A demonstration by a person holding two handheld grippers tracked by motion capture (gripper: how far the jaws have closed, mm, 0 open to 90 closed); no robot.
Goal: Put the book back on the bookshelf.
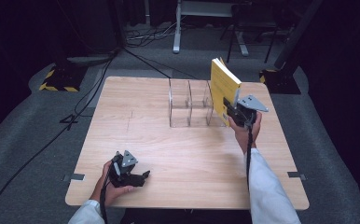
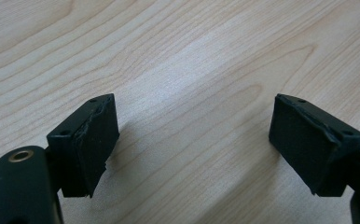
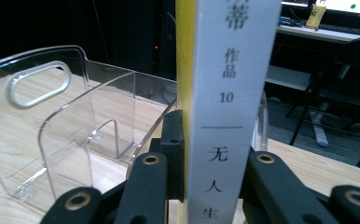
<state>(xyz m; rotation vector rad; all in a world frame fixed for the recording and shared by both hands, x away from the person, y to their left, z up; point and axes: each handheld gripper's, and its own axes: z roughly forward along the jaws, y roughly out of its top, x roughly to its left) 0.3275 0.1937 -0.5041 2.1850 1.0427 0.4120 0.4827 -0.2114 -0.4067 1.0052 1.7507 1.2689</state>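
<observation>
Over by the clear rack (image 1: 190, 103), right tool (image 1: 234, 111) is clamping the yellow book (image 1: 224, 86) low, so it could tip and clip a divider; left tool (image 1: 138, 177) sits open.

In the right gripper view the yellow book (image 3: 231, 93) runs off the top and bottom edges, its white spine hiding the right tongs' (image 3: 213, 154) far pad and part of the clear divider rack (image 3: 66, 135); its cover title is unreadable.

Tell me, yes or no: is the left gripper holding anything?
No: the left gripper has its jaws wide apart over the bare table.
</observation>
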